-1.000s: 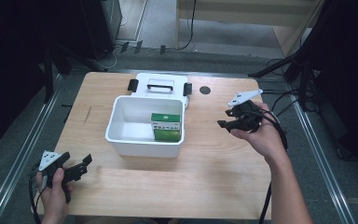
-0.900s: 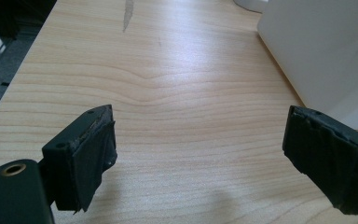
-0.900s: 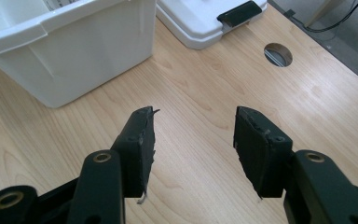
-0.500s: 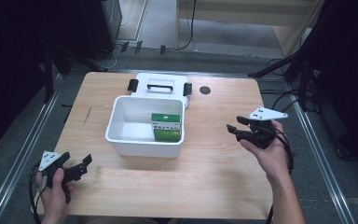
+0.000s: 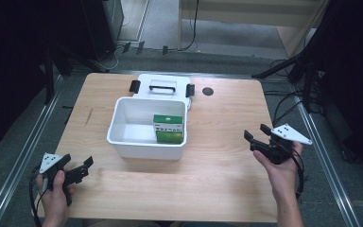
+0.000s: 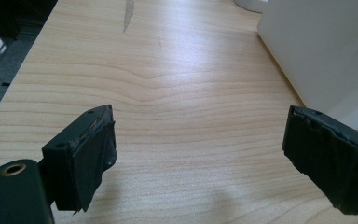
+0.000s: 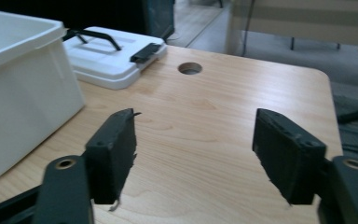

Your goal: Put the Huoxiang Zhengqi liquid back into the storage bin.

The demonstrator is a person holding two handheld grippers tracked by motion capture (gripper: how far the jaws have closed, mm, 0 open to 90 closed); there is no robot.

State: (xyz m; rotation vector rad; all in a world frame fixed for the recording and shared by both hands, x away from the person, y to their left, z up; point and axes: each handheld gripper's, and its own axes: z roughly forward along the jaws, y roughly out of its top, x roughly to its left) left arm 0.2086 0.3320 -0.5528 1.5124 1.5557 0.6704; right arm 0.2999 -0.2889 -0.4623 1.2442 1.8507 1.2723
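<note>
At the bottom left of the high view, my left gripper (image 5: pixel 78 171) rests near the table's front edge with its jaws spread wide and nothing between them; in the left gripper view bare wood lies between the pads. At the lower right, my right gripper (image 5: pixel 257 139) sits over the table (image 5: pixel 217 175), its jaws having just been opening, apart now with only wood grain showing in the gap. Farther up, at the centre of the frame, the white bin (image 5: pixel 144 146) stands well apart from both grippers, with the green box (image 5: pixel 168 127) upright against its right inner wall. Behind the bin, touching its far side, lies the white lid (image 5: pixel 163 85) with black handle and clips.
</note>
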